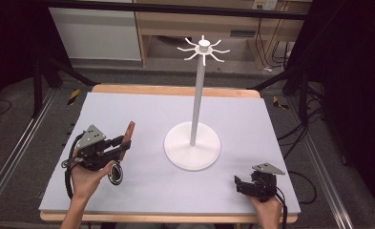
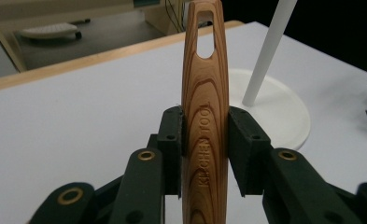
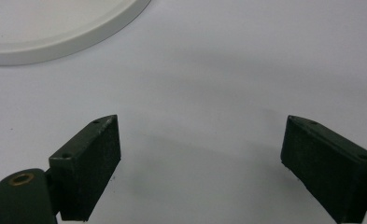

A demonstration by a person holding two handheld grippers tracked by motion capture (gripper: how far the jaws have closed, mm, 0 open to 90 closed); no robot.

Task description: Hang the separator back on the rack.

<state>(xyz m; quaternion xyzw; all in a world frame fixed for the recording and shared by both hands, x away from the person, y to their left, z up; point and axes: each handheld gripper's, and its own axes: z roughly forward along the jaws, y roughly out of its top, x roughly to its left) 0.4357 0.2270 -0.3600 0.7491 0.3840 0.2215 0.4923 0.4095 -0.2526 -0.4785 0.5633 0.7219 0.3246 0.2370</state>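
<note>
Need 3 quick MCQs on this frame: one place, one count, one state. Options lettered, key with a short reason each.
1. Where is the white stand relative to the left gripper?
A. To its right, near the table's middle
B. Behind the person
C. Under the gripper

2. How many hanging holes does the wooden handle show near its tip?
A. None
B. One
C. Three

3. What state is the right gripper in?
A. Shut on the handle
B. Shut on nothing
C. Open, nothing between the jaws

Key:
1 A, the high view shows the stand's round base right of the left gripper.
2 B, the left gripper view shows a single slot.
3 C, the right gripper view shows the jaws wide apart over bare table.
</note>
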